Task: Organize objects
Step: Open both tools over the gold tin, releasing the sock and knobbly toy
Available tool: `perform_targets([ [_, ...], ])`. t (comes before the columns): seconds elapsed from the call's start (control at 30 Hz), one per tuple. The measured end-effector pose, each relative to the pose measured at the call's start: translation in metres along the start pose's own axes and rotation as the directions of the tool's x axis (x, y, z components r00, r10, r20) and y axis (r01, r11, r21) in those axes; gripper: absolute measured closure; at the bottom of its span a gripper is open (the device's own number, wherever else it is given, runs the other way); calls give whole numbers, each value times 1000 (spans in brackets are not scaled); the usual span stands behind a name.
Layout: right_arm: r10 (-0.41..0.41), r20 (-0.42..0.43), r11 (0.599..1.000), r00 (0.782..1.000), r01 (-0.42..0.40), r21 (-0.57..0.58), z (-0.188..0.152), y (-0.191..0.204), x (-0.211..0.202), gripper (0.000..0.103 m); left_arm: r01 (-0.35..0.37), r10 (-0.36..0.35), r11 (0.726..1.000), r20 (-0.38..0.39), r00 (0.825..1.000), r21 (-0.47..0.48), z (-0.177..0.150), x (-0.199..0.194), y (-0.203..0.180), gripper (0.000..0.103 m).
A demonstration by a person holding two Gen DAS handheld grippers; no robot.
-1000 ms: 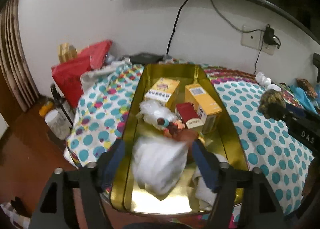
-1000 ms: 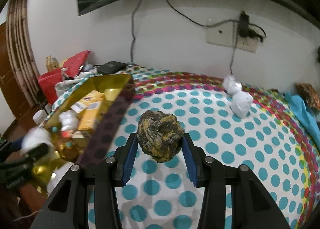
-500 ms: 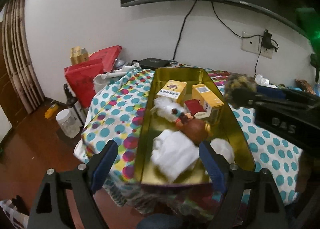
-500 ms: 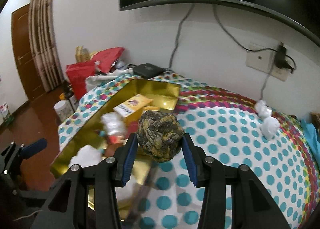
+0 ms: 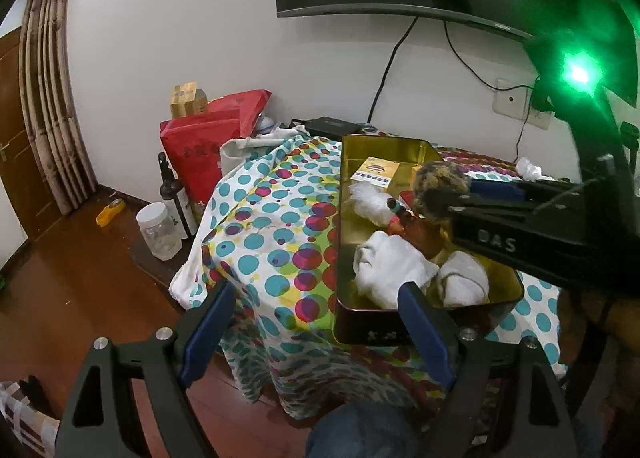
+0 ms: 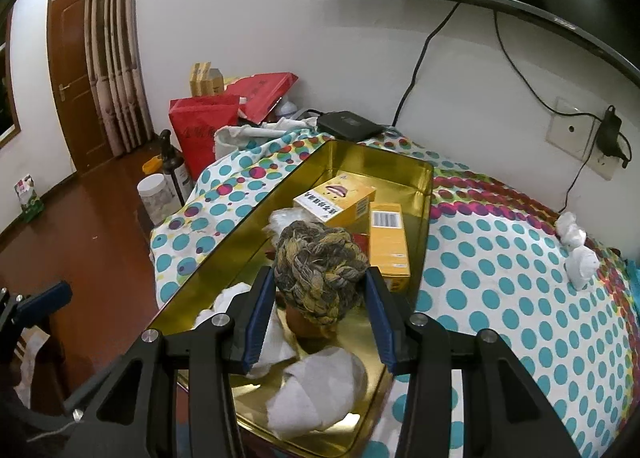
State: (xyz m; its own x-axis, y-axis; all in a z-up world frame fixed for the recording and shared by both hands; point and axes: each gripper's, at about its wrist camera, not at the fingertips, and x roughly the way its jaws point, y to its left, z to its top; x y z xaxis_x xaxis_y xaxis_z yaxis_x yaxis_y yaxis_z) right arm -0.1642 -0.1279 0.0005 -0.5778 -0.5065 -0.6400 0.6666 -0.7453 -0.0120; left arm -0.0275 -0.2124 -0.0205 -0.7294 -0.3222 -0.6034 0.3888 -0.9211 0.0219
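One braided rope ball (image 6: 320, 270) hangs clamped in the right gripper (image 6: 320, 322) above a gold tin (image 6: 416, 178).
Inside: two yellow cartons (image 6: 388, 242), three white cloths (image 6: 316, 394). Left gripper (image 5: 312, 328), just spread wider, holds nothing.

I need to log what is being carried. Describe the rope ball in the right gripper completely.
The rope ball is a round knot of thick braided cord, in yellow, grey and dark strands, looking soft and a bit frayed. The right gripper is shut on it, one blue-padded finger on each side. It hangs above the gold tin, over the items inside, with nothing else seen touching it. In the left wrist view it shows blurred over the tin.
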Motion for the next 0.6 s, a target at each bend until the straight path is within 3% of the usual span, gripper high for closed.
perform_targets([
  [0.17, 6, -1, 1000, 1000, -6, -13, 1, 4, 1, 58, 12, -12, 1000, -1, 1000, 8, -2, -1, -5, 17],
  [0.2, 5, 15, 1000, 1000, -5, -13, 2, 3, -2, 52, 15, -15, 1000, 3, 1000, 11, -2, -2, -6, 17],
  [0.33, -52, 149, 998, 988, 48, 32, 11, -16, -31, 12, 21, -22, 1000, 7, 1000, 13, 1, -4, -9, 17],
  [0.43, -95, 160, 992, 982, 80, 98, 16, -52, -39, 11, 28, -28, 999, 15, 999, 22, 6, -5, -17, 17],
  [0.6, -245, 36, 929, 969, 224, 296, 2, -144, -31, 10, 64, -66, 996, 28, 997, 60, 20, -6, -39, 17],
])
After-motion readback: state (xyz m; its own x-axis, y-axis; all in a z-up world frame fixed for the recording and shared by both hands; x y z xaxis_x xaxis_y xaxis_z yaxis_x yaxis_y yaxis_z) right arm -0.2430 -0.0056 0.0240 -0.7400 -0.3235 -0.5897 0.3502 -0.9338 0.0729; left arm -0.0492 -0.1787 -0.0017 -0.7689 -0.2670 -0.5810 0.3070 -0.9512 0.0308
